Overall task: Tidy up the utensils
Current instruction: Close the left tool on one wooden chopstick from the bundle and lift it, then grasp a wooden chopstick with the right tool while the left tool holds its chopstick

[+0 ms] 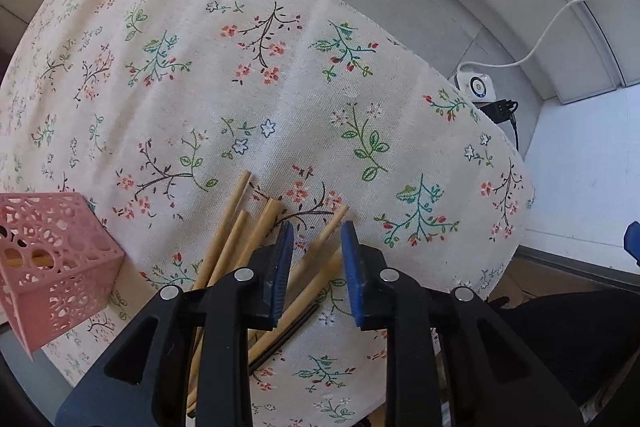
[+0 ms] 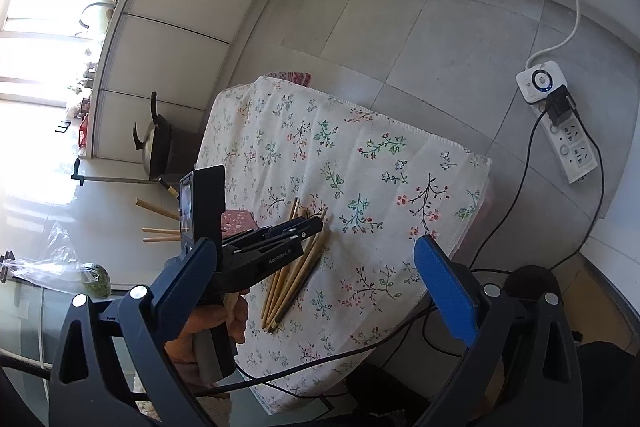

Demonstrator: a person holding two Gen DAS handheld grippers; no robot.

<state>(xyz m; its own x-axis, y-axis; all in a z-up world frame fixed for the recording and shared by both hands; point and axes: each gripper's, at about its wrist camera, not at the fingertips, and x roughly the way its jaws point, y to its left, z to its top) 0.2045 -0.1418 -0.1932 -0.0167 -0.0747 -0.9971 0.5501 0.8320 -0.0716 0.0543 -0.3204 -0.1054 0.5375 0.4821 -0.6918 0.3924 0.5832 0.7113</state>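
Several wooden chopsticks (image 1: 240, 227) lie in a loose bundle on the floral tablecloth (image 1: 240, 87), with one dark stick (image 1: 288, 339) among them. My left gripper (image 1: 316, 239) is open, its blue pads straddling two chopsticks just above the bundle. A pink perforated holder (image 1: 56, 267) stands to its left with something wooden inside. In the right wrist view the left gripper (image 2: 312, 225) hovers over the chopsticks (image 2: 296, 275), next to the pink holder (image 2: 238, 221). My right gripper (image 2: 316, 279) is open wide and empty, held high and back from the table.
A white power strip (image 2: 560, 123) with a black plug and cables lies on the tiled floor to the right of the table. More chopsticks (image 2: 160, 229), a pan (image 2: 154, 143) and a plastic bag (image 2: 60, 267) sit to the left. The table edge (image 1: 516, 227) drops off at right.
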